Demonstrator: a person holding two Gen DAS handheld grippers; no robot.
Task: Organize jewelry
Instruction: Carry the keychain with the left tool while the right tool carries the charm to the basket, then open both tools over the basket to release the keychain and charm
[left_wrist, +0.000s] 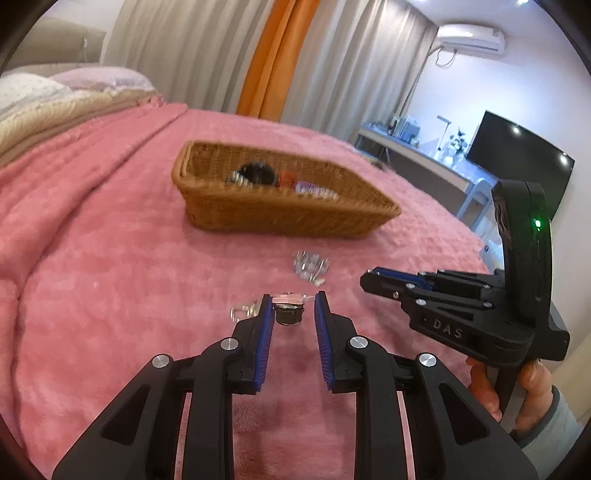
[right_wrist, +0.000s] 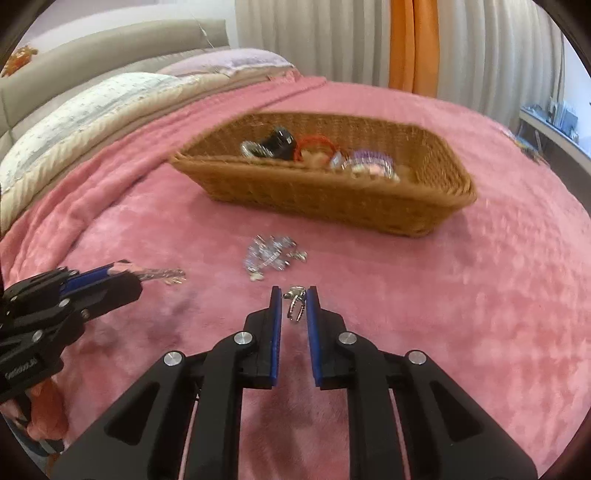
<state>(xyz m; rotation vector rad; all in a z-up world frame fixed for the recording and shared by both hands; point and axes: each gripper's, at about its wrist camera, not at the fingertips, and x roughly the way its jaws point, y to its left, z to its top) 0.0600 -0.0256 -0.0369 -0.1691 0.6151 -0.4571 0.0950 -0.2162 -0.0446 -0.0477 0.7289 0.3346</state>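
A wicker basket (left_wrist: 280, 214) holding several jewelry pieces sits on the pink blanket; it also shows in the right wrist view (right_wrist: 332, 199). My left gripper (left_wrist: 293, 301) is around a silver and pink watch (left_wrist: 289, 308), jaws touching its sides. A clear piece (left_wrist: 243, 312) lies just left of it. My right gripper (right_wrist: 294, 293) is closed on a small silver ring-like piece (right_wrist: 295, 302). A silver chain pile (right_wrist: 271, 254) lies between the grippers and the basket, also in the left wrist view (left_wrist: 310, 267).
The pink blanket (right_wrist: 461, 314) covers the bed. Pillows (right_wrist: 81, 107) lie at the far left. Curtains (left_wrist: 266, 55), a desk and a dark monitor (left_wrist: 517, 162) stand beyond the bed on the right.
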